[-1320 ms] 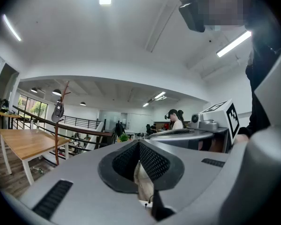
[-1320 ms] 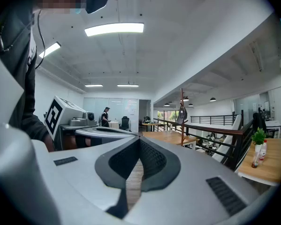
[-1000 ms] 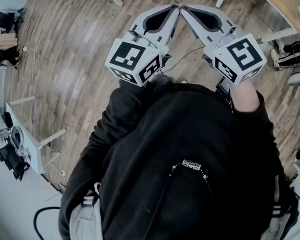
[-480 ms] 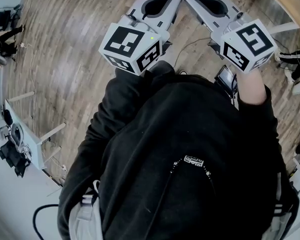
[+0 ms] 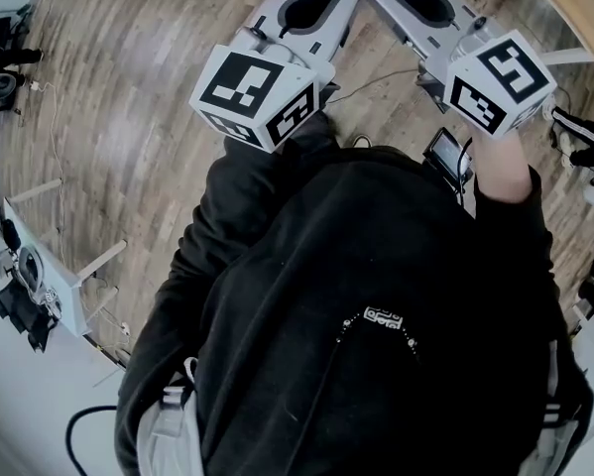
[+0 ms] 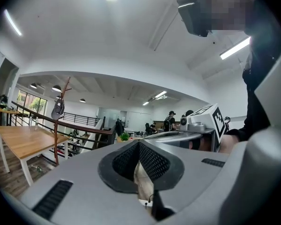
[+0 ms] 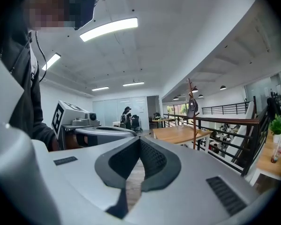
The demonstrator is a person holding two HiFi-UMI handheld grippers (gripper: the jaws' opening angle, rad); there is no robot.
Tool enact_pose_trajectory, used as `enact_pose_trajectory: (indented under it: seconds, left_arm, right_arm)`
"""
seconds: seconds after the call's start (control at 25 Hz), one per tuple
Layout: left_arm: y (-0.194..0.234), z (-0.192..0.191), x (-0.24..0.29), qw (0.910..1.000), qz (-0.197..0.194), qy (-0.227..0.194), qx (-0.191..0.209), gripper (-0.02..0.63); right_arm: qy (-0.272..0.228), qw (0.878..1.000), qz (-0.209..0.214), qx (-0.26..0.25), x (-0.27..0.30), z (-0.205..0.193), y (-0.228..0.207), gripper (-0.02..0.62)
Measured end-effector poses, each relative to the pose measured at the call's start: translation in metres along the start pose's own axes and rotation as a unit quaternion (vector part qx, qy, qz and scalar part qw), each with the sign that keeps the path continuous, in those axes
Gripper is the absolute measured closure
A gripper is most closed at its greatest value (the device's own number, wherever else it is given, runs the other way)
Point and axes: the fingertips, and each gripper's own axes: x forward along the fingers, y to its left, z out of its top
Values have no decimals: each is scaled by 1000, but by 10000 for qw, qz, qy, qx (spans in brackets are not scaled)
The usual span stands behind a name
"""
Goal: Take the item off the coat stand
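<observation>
Head view shows wooden floor (image 5: pixel 128 97) beneath both grippers. Well beyond the right gripper's (image 7: pixel 140 140) fingers stands a table (image 7: pixel 175 134), and behind it the coat stand (image 7: pixel 193 125). The left gripper (image 6: pixel 139 143) and the right one each have fingers pressed together, empty. A dark item (image 7: pixel 192 108) hangs on the stand, up and right of the right fingers.

A thin reddish-brown coat stand (image 6: pixel 56 138) stands upright, far off, just behind a wooden table (image 6: pixel 23 142) and beside a black railing (image 6: pixel 79 125), with angled pegs branching at its top. A small dark grey item (image 6: pixel 57 109), perhaps a cap or bag, hangs from an upper peg, against the pole
</observation>
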Motion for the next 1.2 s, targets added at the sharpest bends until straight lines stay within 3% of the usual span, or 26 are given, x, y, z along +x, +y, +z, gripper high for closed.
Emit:
enact_pose_trajectory:
  seconds: [0.28,0.64,0.92,1.2]
  left_arm:
    - [72,14,16,9998,-15,-188,-104,601]
    - [175,41,15,9995,-121,-269,-134,601]
    - [197,48,6,9992,-116,-375,-65,601]
    - [258,71,8,9990,-29,-444,-18,601]
  right_arm:
    - [224,9996,75,-177,59,17,-27,578]
    - [152,9999,41,-6,157,48,-54,578]
    - [269,9994,116,-203,180,56,-50,578]
    - [470,9980,289,-323,239,81,-69,579]
